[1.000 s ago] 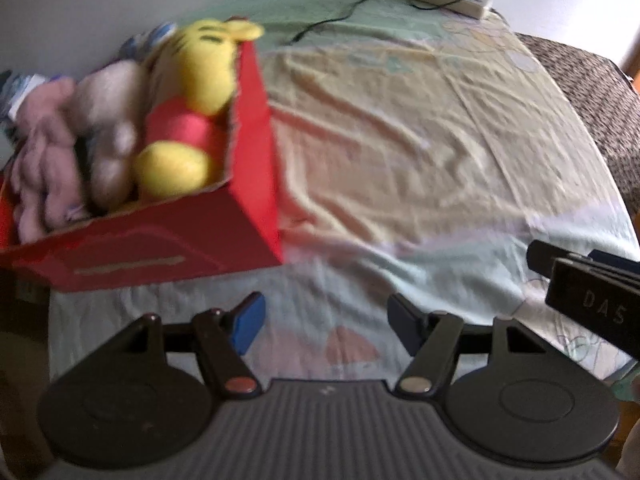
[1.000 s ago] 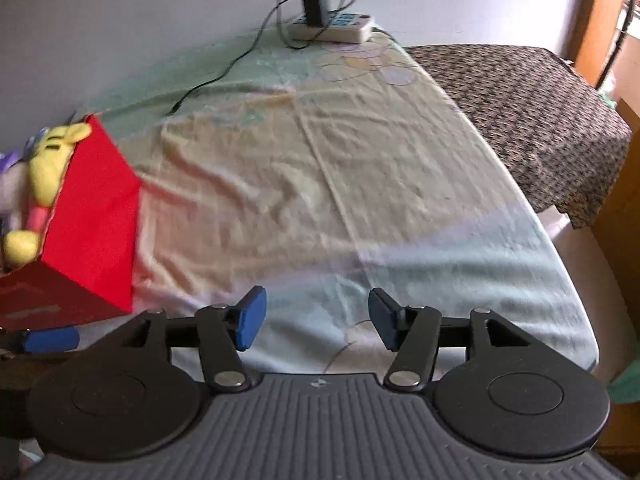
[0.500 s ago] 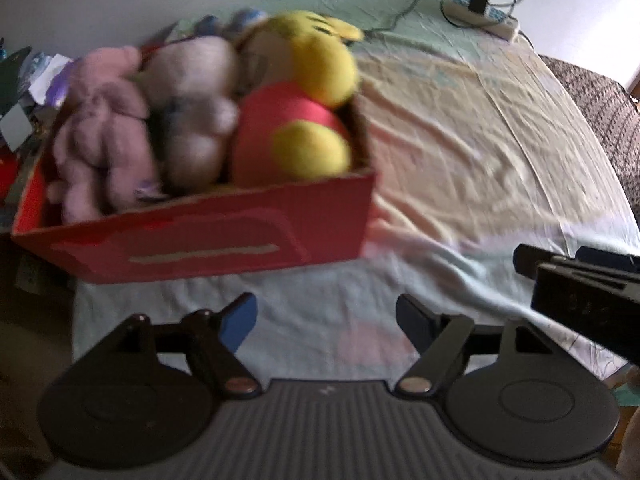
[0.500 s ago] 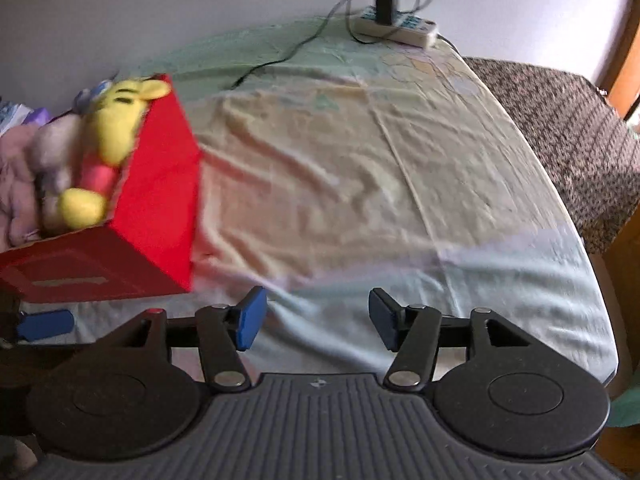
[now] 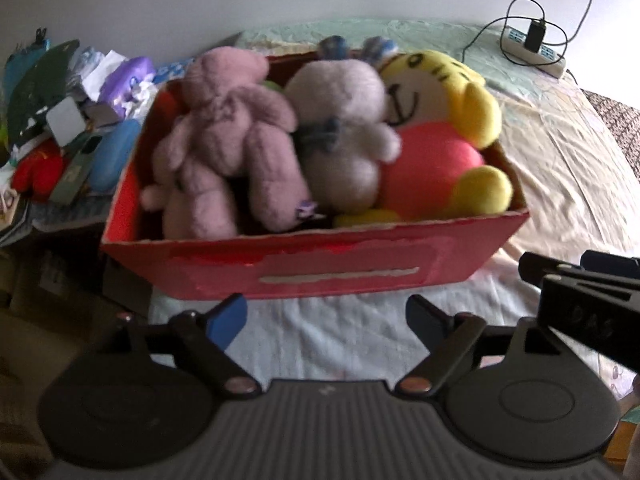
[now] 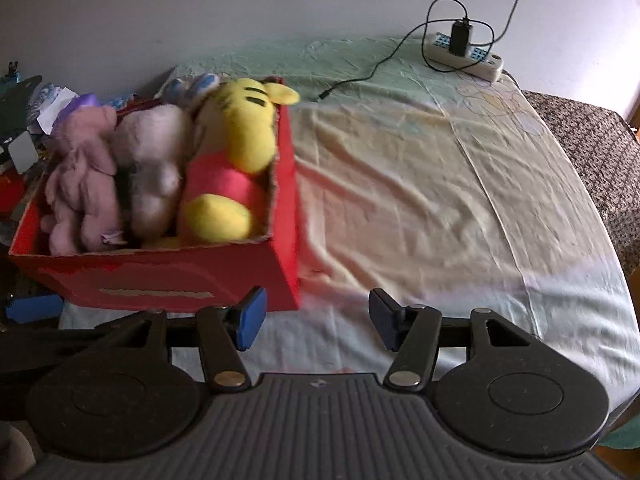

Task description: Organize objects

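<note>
A red cardboard box sits on the bed's left part. Three plush toys lie packed in it: a pink bear, a pale grey rabbit and a yellow tiger in a pink shirt. My left gripper hovers just in front of the box's near wall, its jaws opening with nothing between them. My right gripper stands open and empty near the box's front right corner; its black body also shows at the left wrist view's right edge.
A pale wrinkled sheet covers the bed. A white power strip with a charger and black cable lies at the far edge by the wall. Cluttered bags and papers pile up left of the box. A dark patterned cover lies at right.
Both views have swung left, so the box of toys now fills the left wrist view's middle and sits larger in the right wrist view. The left jaws have spread wider.
</note>
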